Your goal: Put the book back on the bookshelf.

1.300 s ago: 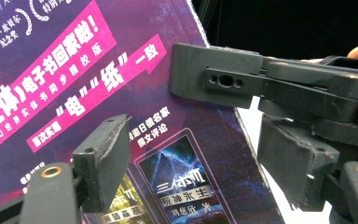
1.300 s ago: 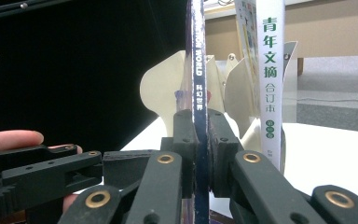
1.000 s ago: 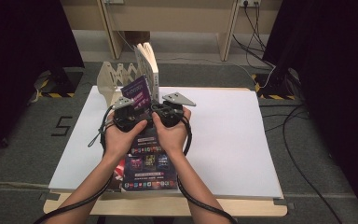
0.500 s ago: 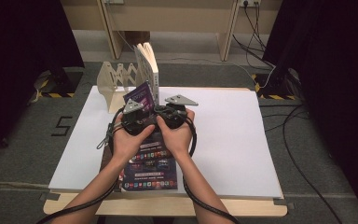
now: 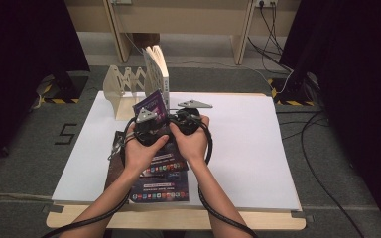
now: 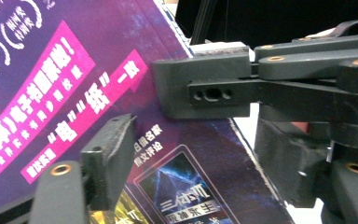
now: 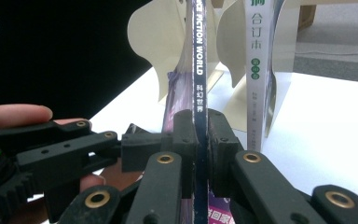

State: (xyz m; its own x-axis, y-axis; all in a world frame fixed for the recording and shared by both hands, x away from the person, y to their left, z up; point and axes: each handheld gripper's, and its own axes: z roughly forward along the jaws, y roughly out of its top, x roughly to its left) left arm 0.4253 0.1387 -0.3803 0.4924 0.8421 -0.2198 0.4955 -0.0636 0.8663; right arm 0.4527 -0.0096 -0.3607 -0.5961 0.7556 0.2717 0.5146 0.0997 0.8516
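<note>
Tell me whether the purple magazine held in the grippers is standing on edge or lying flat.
On edge. The thin purple magazine stands with its spine vertical, pinched at the spine by the right gripper, in front of the cream folding book rack.

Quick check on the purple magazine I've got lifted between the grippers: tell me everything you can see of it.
The purple magazine is thin and glossy, its cover purple with pink bands and white Chinese print; the spine reads "SCIENCE FICTION WORLD". It is held up on edge in front of the wooden rack. The right gripper clamps its spine edge. The left gripper is at the cover, jaws apart. More magazines lie flat below it.
</note>
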